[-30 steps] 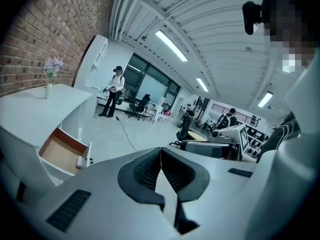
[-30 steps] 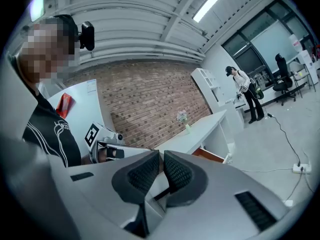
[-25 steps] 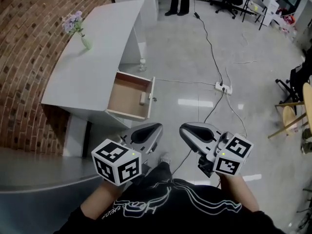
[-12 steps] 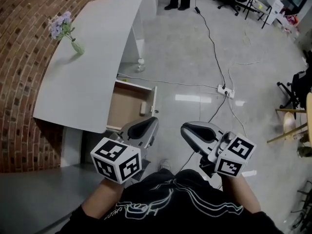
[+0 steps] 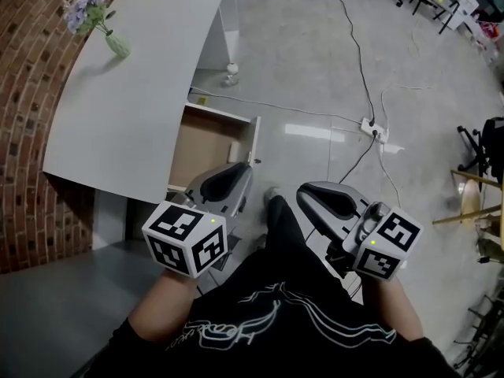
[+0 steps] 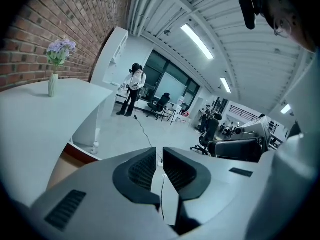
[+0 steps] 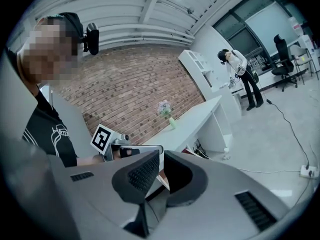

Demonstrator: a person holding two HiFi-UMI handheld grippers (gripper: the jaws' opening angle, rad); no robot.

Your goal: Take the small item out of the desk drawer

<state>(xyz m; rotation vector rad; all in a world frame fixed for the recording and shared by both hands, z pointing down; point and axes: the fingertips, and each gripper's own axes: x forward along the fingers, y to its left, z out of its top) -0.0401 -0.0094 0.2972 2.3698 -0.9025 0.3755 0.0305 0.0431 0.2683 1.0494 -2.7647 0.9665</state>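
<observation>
A white desk [image 5: 134, 93] stands against the brick wall with its wooden drawer [image 5: 201, 144] pulled open. A small pale item [image 5: 235, 150] lies near the drawer's front right corner. My left gripper [image 5: 230, 181] hovers just short of the drawer's near end, its jaws shut with nothing between them [image 6: 159, 154]. Further right, above the floor and my leg, my right gripper [image 5: 316, 201] is held with its jaws also close together and empty [image 7: 161, 156]. The right gripper view shows the left gripper's marker cube [image 7: 103, 139] and the desk [image 7: 195, 119].
A vase of purple flowers [image 5: 98, 18] stands on the desk's far end. A small bottle [image 5: 231, 73] sits on the floor by the desk leg. A power strip [image 5: 370, 128] and its cables lie on the floor to the right. A person [image 6: 132, 89] stands far off.
The desk and drawer have come nearer and lower in the head view; the left gripper now overlaps the drawer's near edge. Both grippers keep their pose, jaws unchanged.
</observation>
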